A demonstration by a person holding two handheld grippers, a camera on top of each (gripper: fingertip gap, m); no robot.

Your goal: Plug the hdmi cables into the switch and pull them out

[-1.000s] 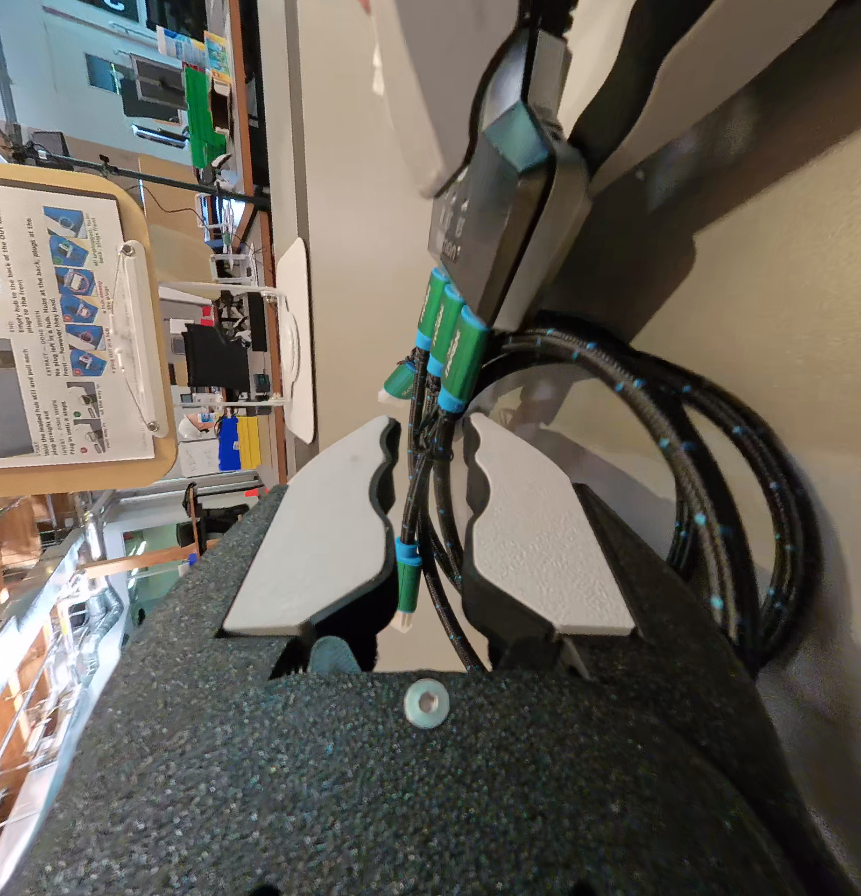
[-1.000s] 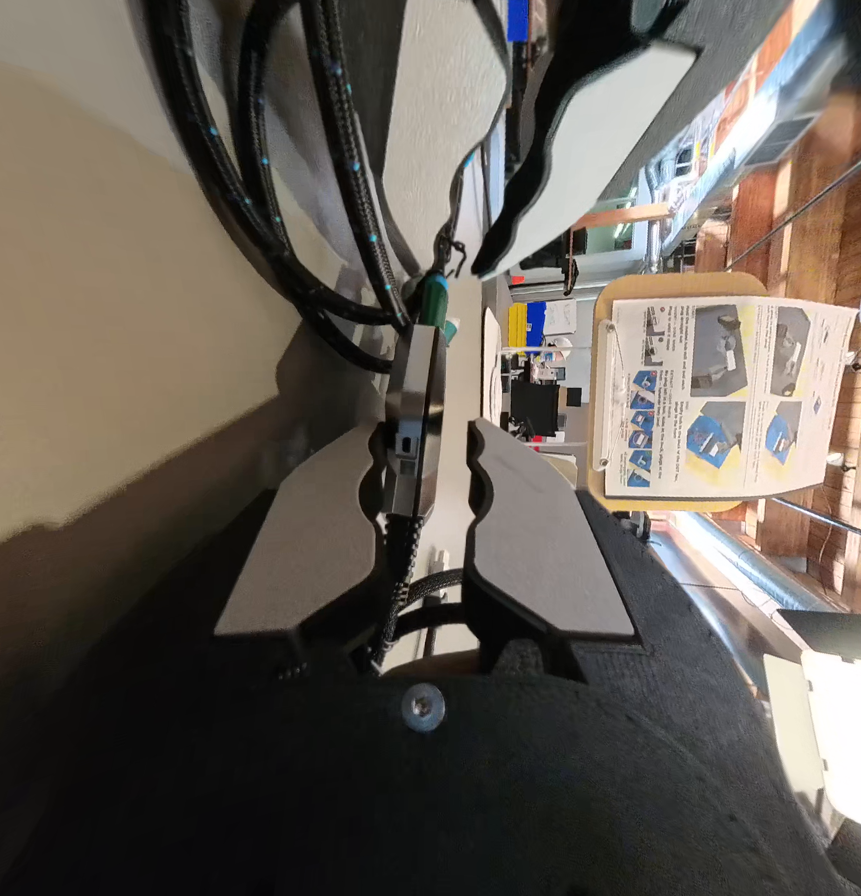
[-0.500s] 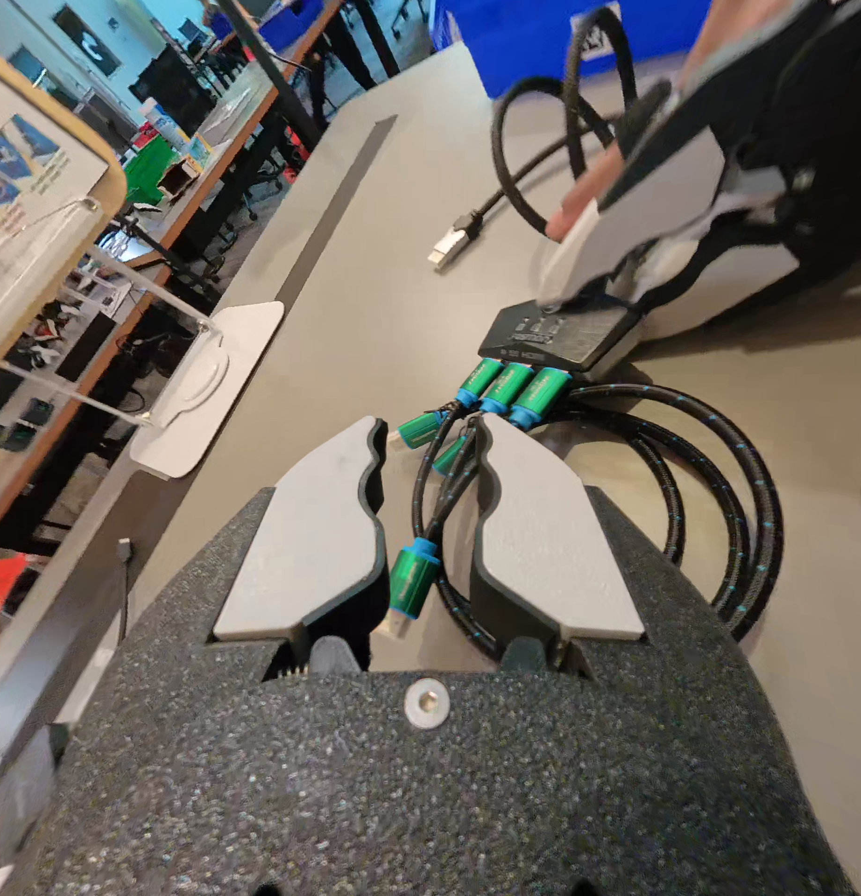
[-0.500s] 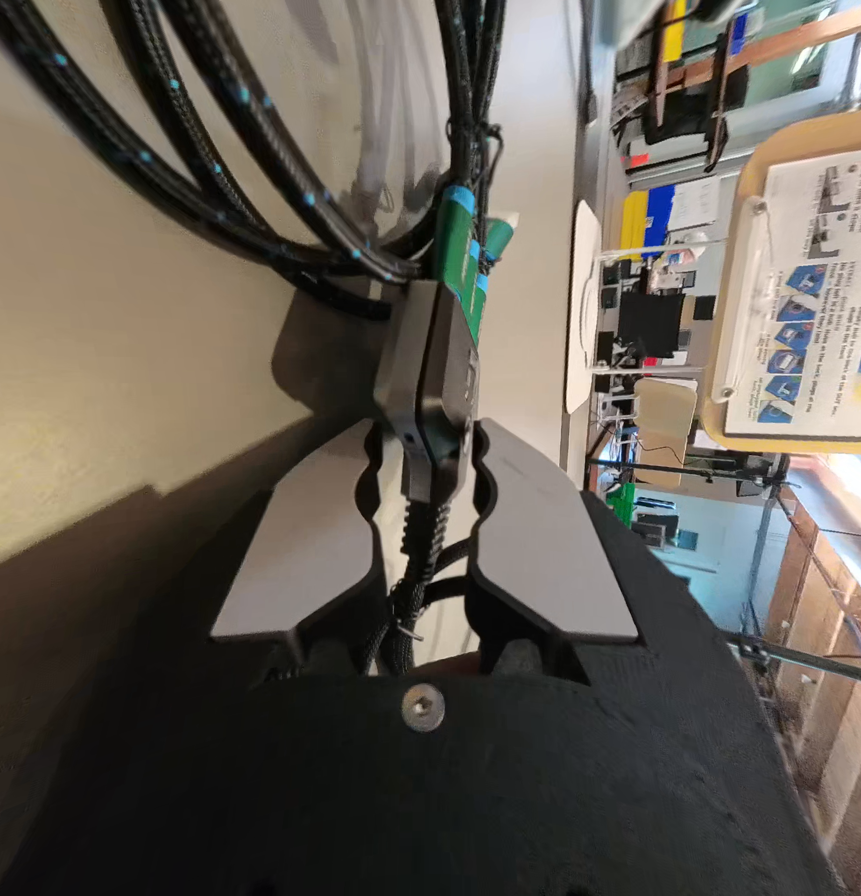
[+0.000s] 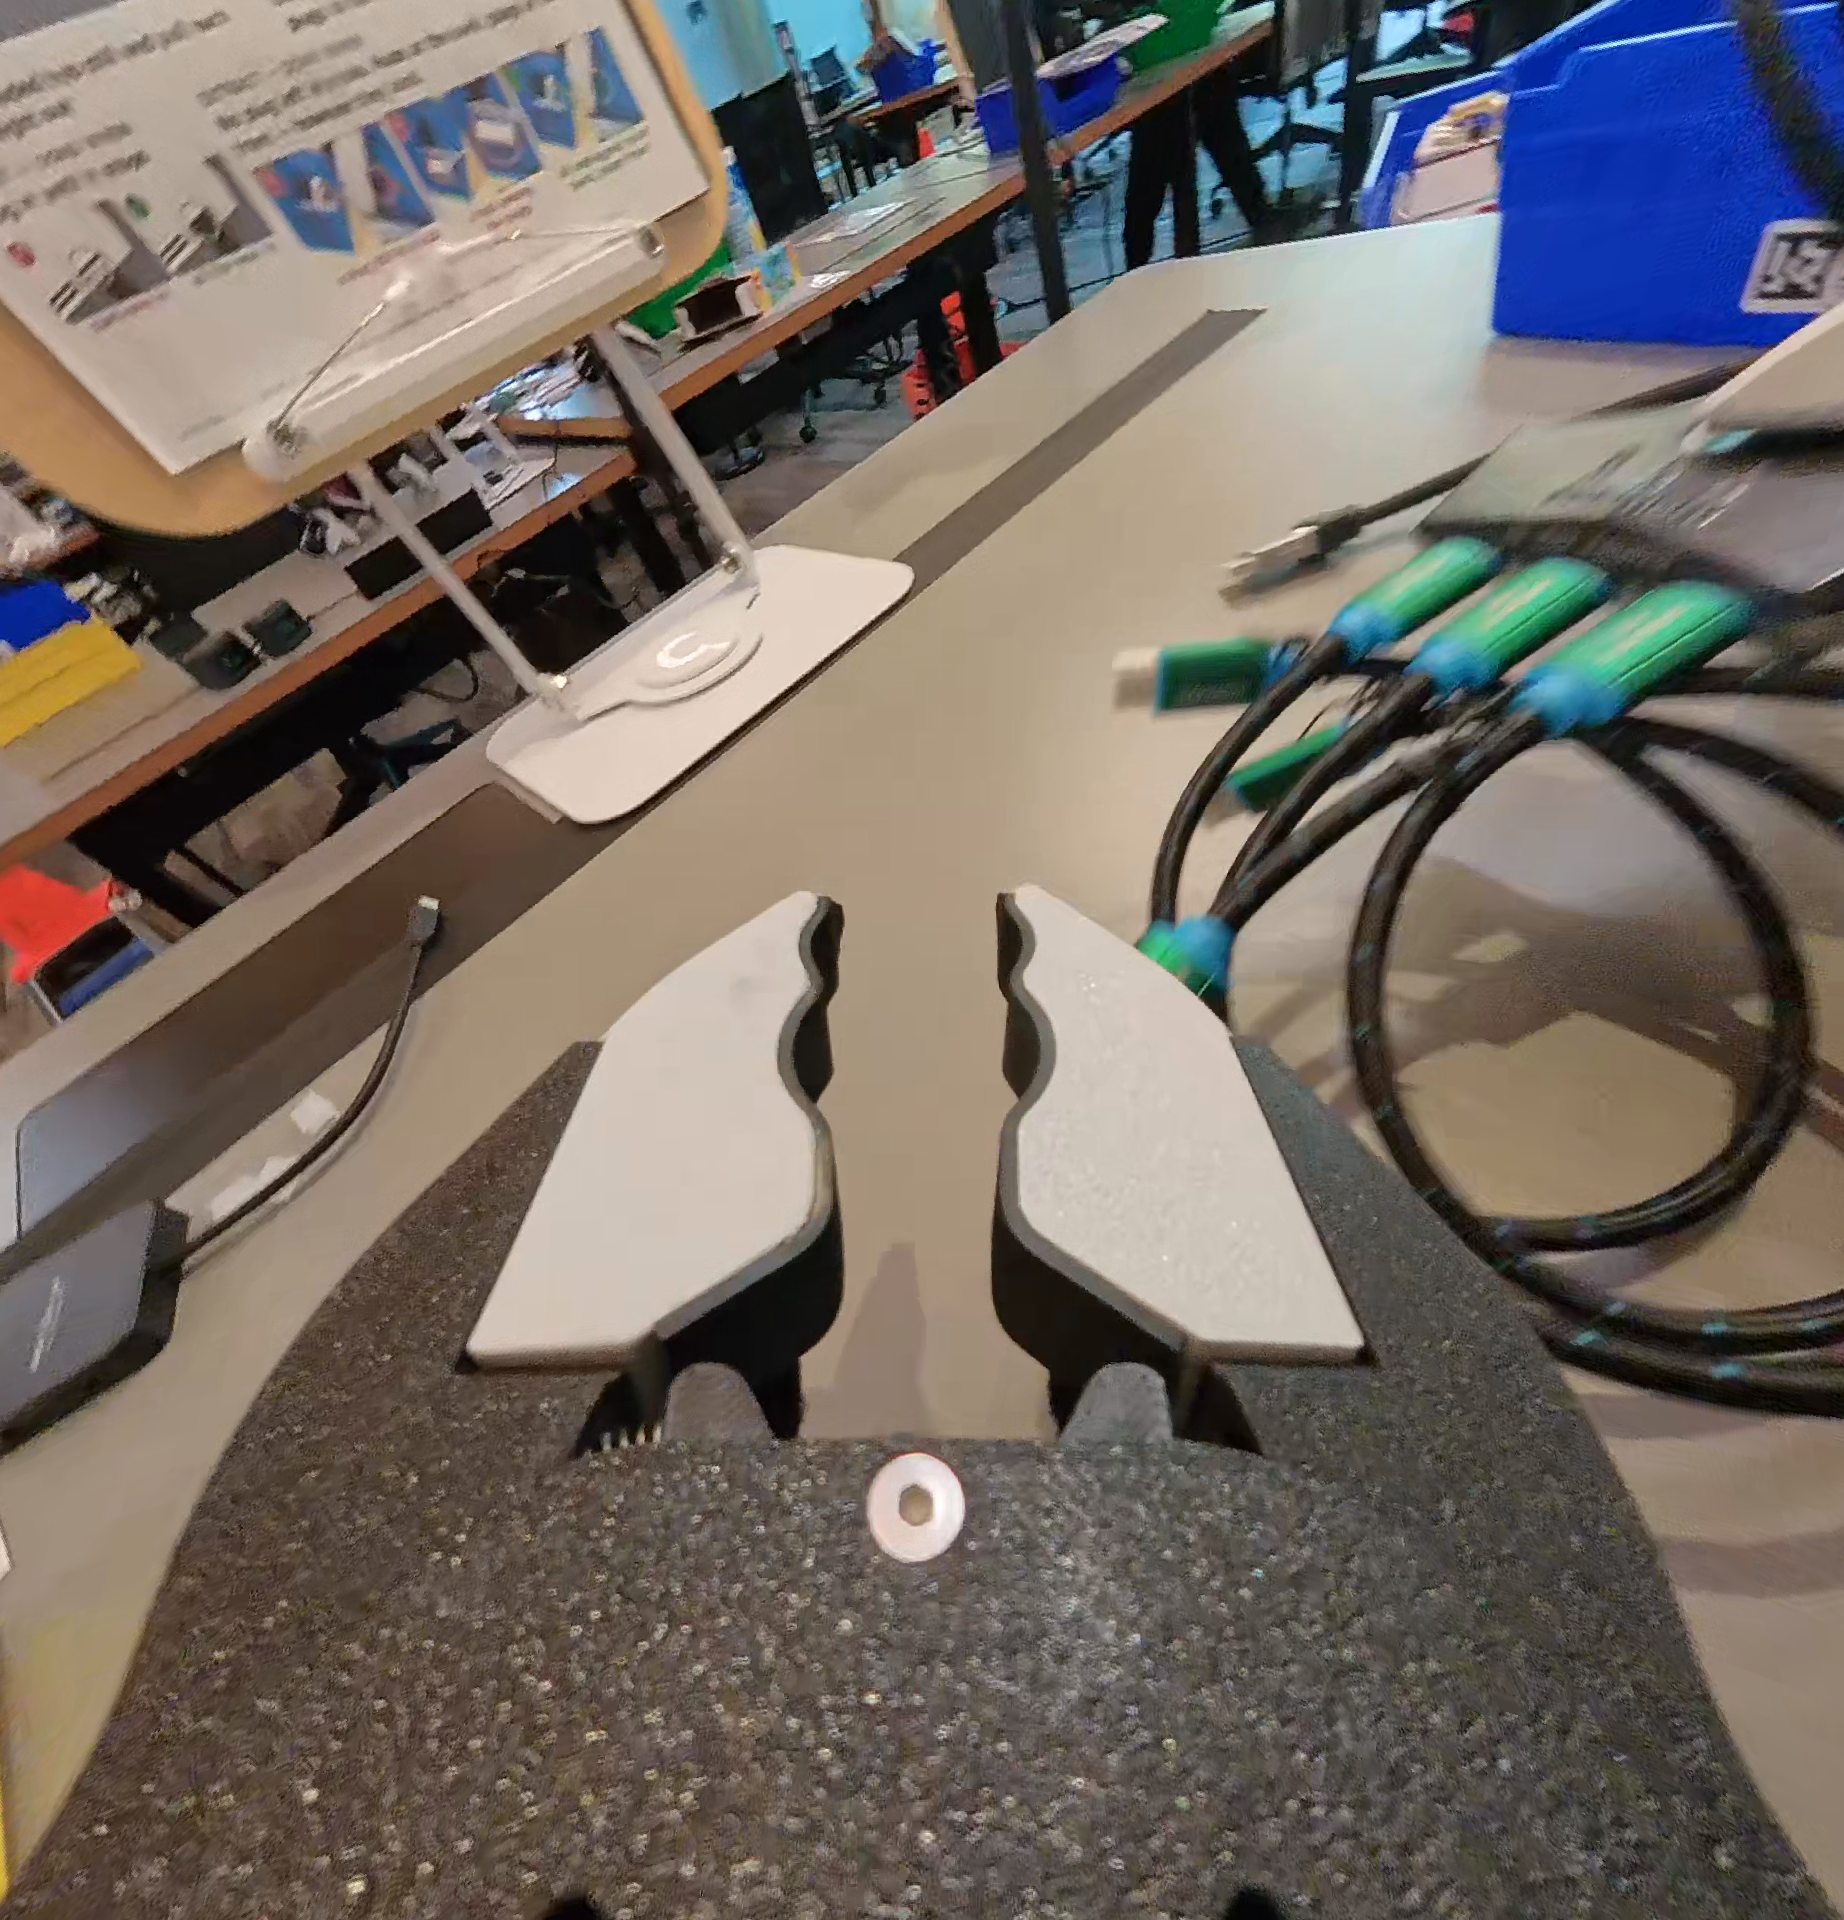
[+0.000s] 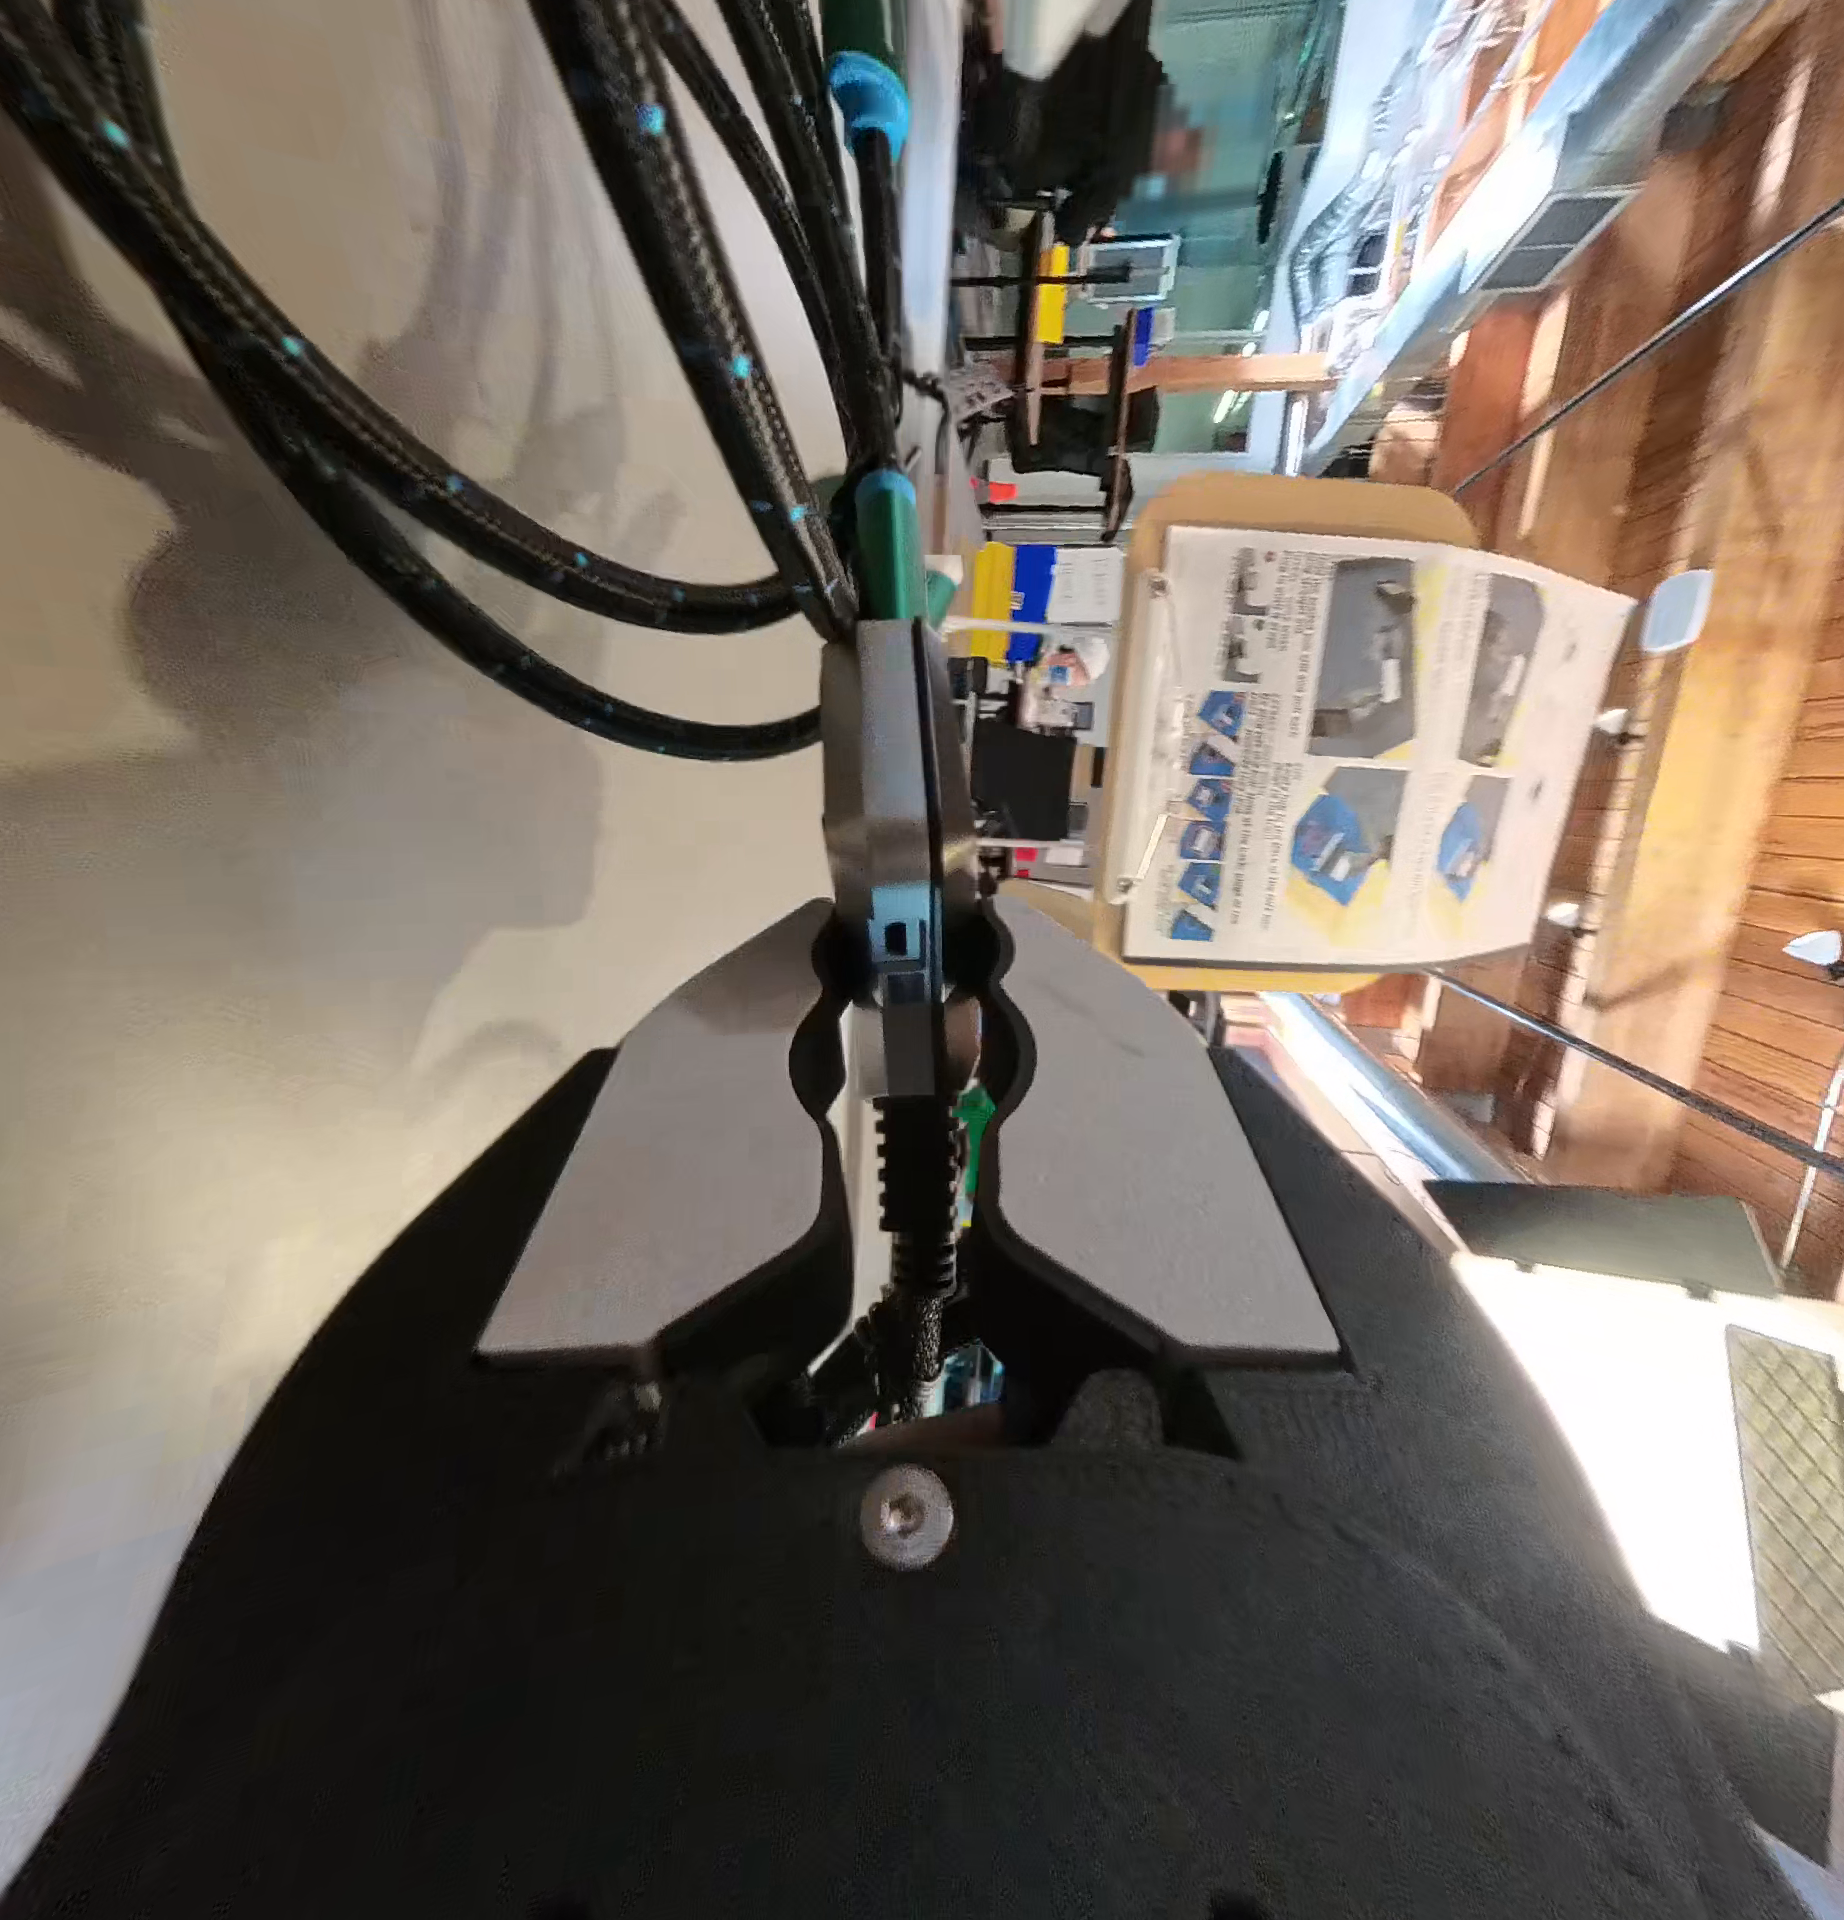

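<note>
At the far left of the left wrist view, a small black box (image 5: 61, 1320) with a thin black lead (image 5: 378, 1049) lies on the grey surface (image 5: 897, 727), near the edge. Farther off stands a white stand (image 5: 689, 665) carrying a printed instruction sheet (image 5: 305, 177). In the middle, the left gripper (image 5: 918, 935) hovers low over the surface with its jaws parted and only bare surface between them; nothing is held. Just beside its right finger (image 5: 1136, 1122) lies a green plug with a blue collar (image 5: 1188, 951), partly hidden by that finger. To the right, black braided cables (image 5: 1583, 1039) coil on the surface, and three green plugs (image 5: 1520, 623) sit side by side in a dark grey hub (image 5: 1645, 499) at the far right, with a loose green plug (image 5: 1204, 670) just left of them. A blue bin (image 5: 1645, 187) stands behind. In the right wrist view, which is turned on its side, the right gripper (image 6: 913, 961) has its jaws closed on the cable end of the dark grey hub (image 6: 887, 769), both pads pressing its flat sides. The hub's own ribbed cable (image 6: 913, 1174) runs back between the fingers, and the braided cables (image 6: 461, 488) hang from its far end.
</note>
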